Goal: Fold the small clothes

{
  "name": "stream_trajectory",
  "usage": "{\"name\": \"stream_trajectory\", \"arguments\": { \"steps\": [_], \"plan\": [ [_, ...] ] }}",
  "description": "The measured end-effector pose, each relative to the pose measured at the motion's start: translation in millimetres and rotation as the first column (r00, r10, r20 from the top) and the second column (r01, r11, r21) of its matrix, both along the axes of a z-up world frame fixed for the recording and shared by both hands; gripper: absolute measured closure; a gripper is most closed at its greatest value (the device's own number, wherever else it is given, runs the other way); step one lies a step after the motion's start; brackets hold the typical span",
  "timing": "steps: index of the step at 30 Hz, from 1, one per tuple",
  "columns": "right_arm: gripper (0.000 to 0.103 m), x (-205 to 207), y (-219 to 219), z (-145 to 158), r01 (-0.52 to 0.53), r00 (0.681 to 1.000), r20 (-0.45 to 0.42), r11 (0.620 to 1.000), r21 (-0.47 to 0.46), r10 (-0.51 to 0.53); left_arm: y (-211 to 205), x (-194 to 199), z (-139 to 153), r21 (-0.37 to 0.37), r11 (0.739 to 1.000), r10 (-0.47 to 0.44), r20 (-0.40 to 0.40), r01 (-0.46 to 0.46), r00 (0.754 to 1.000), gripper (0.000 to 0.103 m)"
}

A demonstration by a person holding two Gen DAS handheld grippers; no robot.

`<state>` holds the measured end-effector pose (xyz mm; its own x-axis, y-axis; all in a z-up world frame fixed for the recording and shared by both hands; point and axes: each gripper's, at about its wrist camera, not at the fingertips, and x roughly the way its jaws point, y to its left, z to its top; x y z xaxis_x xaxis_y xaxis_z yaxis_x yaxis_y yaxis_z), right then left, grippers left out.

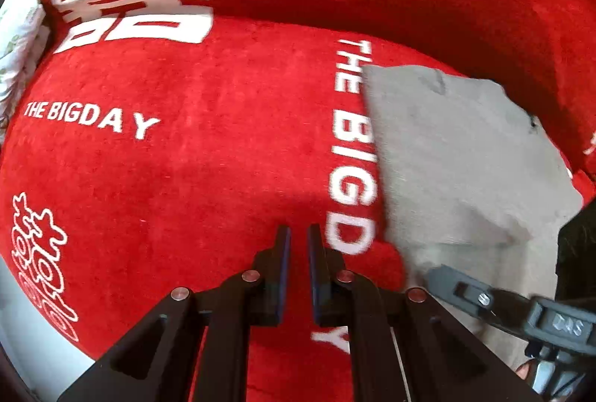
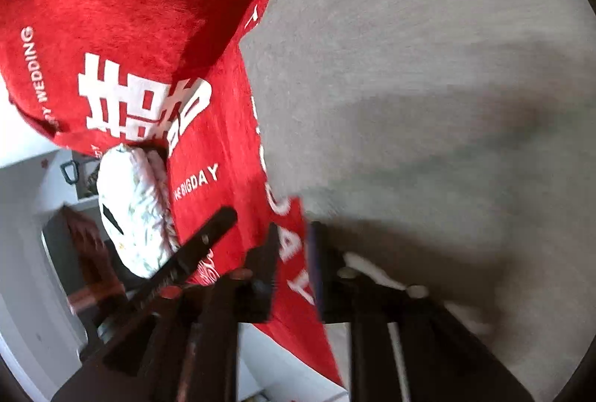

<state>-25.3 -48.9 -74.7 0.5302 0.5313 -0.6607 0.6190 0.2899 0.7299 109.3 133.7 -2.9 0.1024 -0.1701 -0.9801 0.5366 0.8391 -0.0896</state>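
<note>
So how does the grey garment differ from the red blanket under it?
The grey garment is plain and unprinted; the red blanket carries white lettering and characters. The garment covers only part of the surface; the blanket spreads across nearly the whole view. The garment shows folded edges; the blanket lies spread out. Both are soft fabric.

A broad stretch of the red plush cover with white lettering (image 1: 208, 160) lies bare ahead of the left hand-held gripper (image 1: 298, 234). Its right side is occupied by the flat grey fabric garment (image 1: 458, 156). The far left edge is blocked by a white patterned quilted bundle (image 1: 18, 37).
</note>
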Motion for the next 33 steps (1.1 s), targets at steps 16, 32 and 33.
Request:
{"name": "stream_trajectory", "arguments": {
  "steps": [16,32,33],
  "plan": [
    [0.026,-143,-122,29,0.328,0.923,-0.117,0.907,-0.264,-0.367,-37,-51,20,-0.041,0.992,-0.120,0.041,0.122,0.992,0.001],
    [0.095,-151,-219,13,0.423,0.851,-0.163,0.834,-0.354,-0.500,-63,-80,13,-0.014,0.993,-0.121,0.027,0.121,0.992,0.001],
    [0.095,-154,-218,10,0.403,0.860,-0.170,0.845,-0.352,-0.481,-70,-85,11,-0.009,0.992,-0.123,0.020,0.123,0.992,0.001]
  ]
}}
